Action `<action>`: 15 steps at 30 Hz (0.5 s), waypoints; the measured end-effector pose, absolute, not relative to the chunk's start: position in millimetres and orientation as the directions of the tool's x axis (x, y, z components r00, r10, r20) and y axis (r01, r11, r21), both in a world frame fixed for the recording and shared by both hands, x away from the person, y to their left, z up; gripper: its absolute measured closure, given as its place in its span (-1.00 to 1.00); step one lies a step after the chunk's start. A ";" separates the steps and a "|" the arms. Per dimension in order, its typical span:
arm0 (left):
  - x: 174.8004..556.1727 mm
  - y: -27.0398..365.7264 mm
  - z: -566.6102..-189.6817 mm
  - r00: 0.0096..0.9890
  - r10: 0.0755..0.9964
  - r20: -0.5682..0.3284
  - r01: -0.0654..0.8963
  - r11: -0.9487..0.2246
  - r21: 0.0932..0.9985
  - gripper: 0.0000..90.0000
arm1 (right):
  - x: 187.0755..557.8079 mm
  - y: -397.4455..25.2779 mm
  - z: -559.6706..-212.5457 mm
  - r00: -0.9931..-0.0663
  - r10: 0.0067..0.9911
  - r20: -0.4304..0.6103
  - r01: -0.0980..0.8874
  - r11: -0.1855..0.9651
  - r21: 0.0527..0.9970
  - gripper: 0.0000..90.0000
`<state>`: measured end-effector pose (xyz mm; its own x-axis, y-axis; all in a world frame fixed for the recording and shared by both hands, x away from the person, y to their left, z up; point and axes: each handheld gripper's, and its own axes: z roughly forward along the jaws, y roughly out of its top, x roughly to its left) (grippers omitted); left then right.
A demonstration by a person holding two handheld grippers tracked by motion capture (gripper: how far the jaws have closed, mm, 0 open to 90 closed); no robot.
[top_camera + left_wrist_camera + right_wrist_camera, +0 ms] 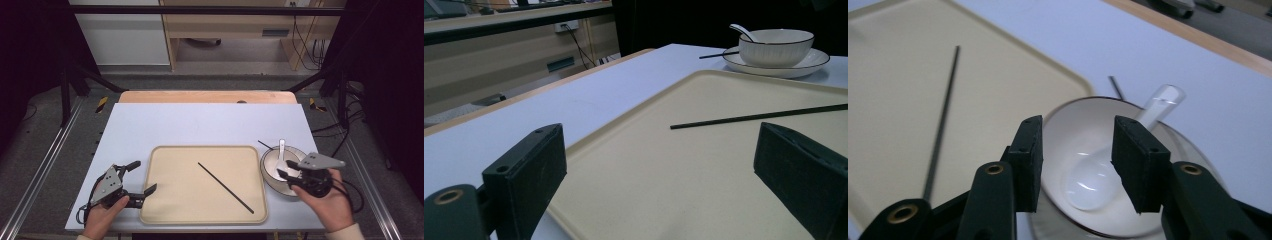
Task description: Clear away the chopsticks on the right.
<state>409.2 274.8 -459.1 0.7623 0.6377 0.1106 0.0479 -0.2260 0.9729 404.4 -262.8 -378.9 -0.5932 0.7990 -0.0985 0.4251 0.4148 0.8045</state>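
Your right gripper (287, 169) hovers with jaws parted over the white bowl (1083, 145), which sits on a saucer right of the tray (160, 210). A glossy white spoon (1098, 180) lies inside. Your left gripper (142, 176) rests wide at the tray's left edge.

Overhead looks down; both gripper views close, sharing tray (160, 210).

the right gripper (1077, 165) hangs with jaws parted above a white bowl (1075, 135) holding a white spoon (1108, 170), a beige tray (898, 100) with a black chopstick (941, 120) to its left, on the pale table (1088, 40).
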 end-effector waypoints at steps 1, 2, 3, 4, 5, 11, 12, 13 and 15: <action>409.1 274.6 -459.1 0.763 0.636 0.112 0.047 -0.228 0.973 -0.86 | 406.1 -270.8 -376.5 -0.577 0.812 -0.092 0.438 0.402 0.804 0.22; 409.0 274.4 -459.1 0.764 0.635 0.114 0.046 -0.230 0.972 -0.86 | 408.0 -278.2 -375.3 -0.565 0.820 -0.097 0.441 0.398 0.804 0.24; 409.1 274.2 -459.2 0.764 0.635 0.113 0.046 -0.229 0.972 -0.86 | 410.9 -287.8 -377.3 -0.542 0.833 -0.117 0.454 0.406 0.793 0.27; 409.2 273.9 -459.5 0.765 0.635 0.111 0.049 -0.229 0.972 -0.86 | 413.4 -292.6 -381.1 -0.536 0.831 -0.151 0.458 0.437 0.774 0.30; 409.2 273.5 -459.8 0.766 0.634 0.110 0.050 -0.230 0.972 -0.86 | 416.2 -296.9 -386.5 -0.534 0.825 -0.185 0.461 0.468 0.754 0.32; 409.4 274.3 -460.2 0.764 0.635 0.113 0.054 -0.237 0.970 -0.86 | 424.2 -321.4 -413.7 -0.487 0.868 -0.098 0.517 0.377 0.769 0.43; 409.4 274.3 -460.2 0.764 0.635 0.113 0.054 -0.237 0.970 -0.86 | 424.2 -321.4 -413.7 -0.487 0.868 -0.098 0.517 0.377 0.769 0.43; 409.6 274.3 -460.4 0.764 0.635 0.114 0.055 -0.240 0.969 -0.86 | 423.5 -324.0 -413.4 -0.476 0.872 -0.113 0.510 0.379 0.772 0.49; 409.7 274.0 -460.8 0.764 0.636 0.113 0.058 -0.242 0.969 -0.86 | 421.8 -324.6 -411.4 -0.470 0.875 -0.118 0.504 0.376 0.777 0.49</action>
